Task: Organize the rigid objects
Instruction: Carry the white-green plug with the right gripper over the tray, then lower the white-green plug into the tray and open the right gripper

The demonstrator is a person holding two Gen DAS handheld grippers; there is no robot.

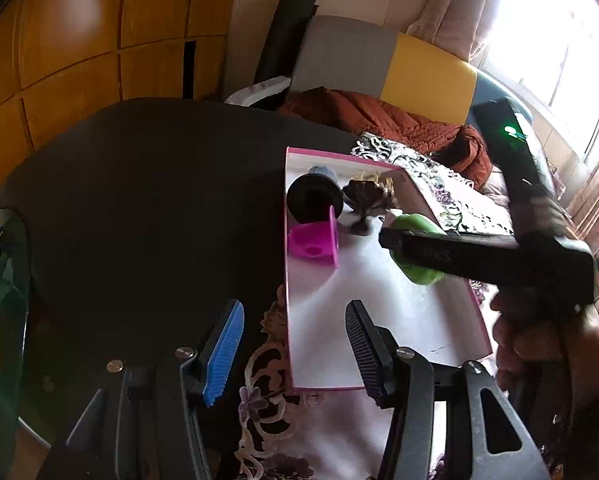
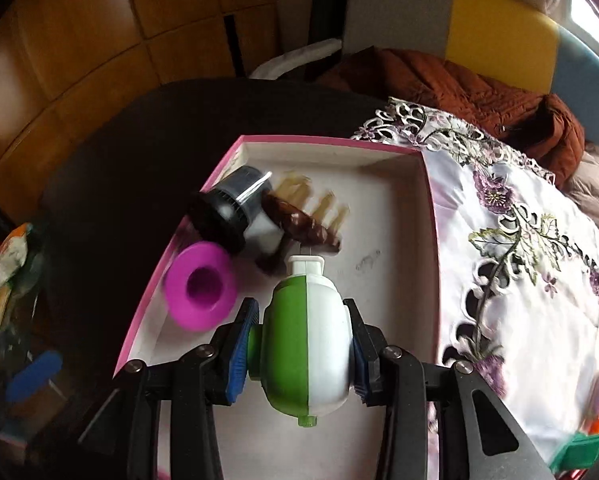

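My right gripper is shut on a green and white plastic toy, held above the near part of a shallow white box with a pink rim. Inside the box lie a magenta spool, a black and clear cylinder and a dark brown ornament with gold parts. In the left wrist view the same box sits ahead, with the right gripper over it and the green toy partly hidden behind it. My left gripper stands open at the box's near left corner, holding nothing.
The box rests on a dark round table partly covered by a white embroidered cloth. A rust-brown quilt and a grey and yellow chair back lie beyond. Small coloured items sit at the cloth's right edge. A hand holds the right gripper.
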